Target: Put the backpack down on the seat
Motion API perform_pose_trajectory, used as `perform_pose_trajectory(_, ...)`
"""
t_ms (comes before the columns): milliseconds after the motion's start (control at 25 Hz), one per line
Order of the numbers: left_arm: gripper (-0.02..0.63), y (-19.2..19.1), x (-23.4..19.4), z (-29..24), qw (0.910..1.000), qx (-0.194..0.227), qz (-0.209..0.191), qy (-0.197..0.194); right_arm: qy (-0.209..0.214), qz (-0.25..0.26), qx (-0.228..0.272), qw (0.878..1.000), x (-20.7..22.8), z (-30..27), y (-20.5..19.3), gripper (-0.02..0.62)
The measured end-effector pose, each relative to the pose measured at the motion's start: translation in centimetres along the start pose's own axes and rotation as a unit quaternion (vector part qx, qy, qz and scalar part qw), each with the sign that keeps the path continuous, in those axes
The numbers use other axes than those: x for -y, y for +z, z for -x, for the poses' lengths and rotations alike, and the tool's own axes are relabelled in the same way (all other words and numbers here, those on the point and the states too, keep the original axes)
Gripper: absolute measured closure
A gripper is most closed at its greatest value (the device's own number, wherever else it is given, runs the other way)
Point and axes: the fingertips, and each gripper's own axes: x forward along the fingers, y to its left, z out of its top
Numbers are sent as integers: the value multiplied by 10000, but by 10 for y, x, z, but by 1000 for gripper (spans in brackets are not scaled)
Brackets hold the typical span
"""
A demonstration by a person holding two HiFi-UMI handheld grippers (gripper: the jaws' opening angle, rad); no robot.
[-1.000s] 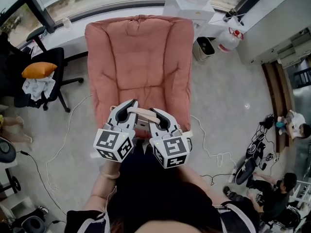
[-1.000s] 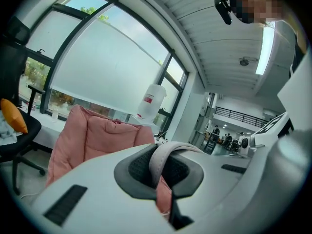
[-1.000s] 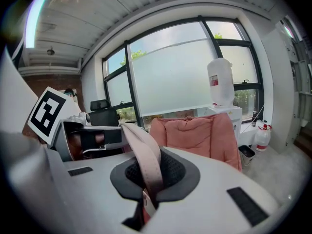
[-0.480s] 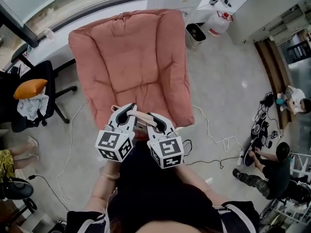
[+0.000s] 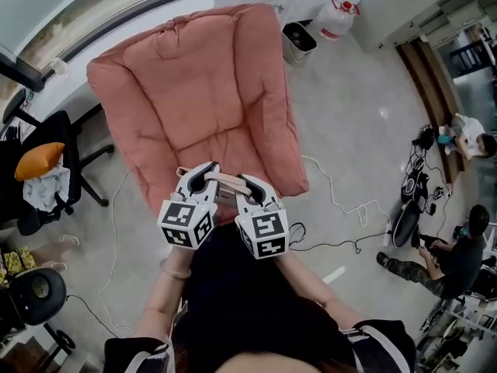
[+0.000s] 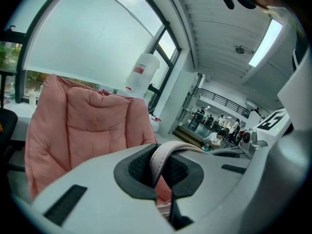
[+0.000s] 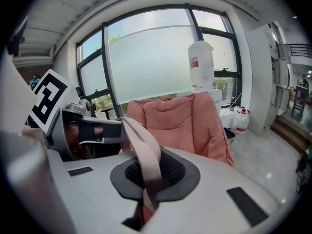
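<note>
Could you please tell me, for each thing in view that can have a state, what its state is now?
left hand-held gripper: shut on the backpack strap
right hand-held gripper: shut on the backpack strap
backpack strap: pinched at both ends, spanning the two grippers
seat: empty, nothing set on it yet
office chair: holds an orange cushion

Head view has swung: pink chair (image 5: 210, 107) now lies tilted in frame, back toward upper left; 1 s ago it sat square-on. Office chair (image 5: 46, 185) w/ orange cushion slid down the left edge. Bin (image 5: 297, 41) & jug (image 5: 335, 20) moved to the top edge. Ppl at right sit higher in frame. L gripper (image 5: 205, 167) & R gripper (image 5: 244, 180) look slightly smaller, i.e. lower.
</note>
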Motion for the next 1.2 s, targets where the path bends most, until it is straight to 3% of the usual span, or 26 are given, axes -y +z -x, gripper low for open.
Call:
perform_pose_trajectory(440,591,-9,-10,-28,9998,-123,114,-55,-101,15,-47,9999,22,-20,-4,563)
perform_pose_trajectory(920,589,-17,-16,-61,9994,-255,-123,-192,-469,-16,-25,9989,48,-38,-7,563)
perform_pose_trajectory(1200,589,-35,-18,-71,9985,-469,-154,-247,-597,7,-295,9978,56,-43,-27,563)
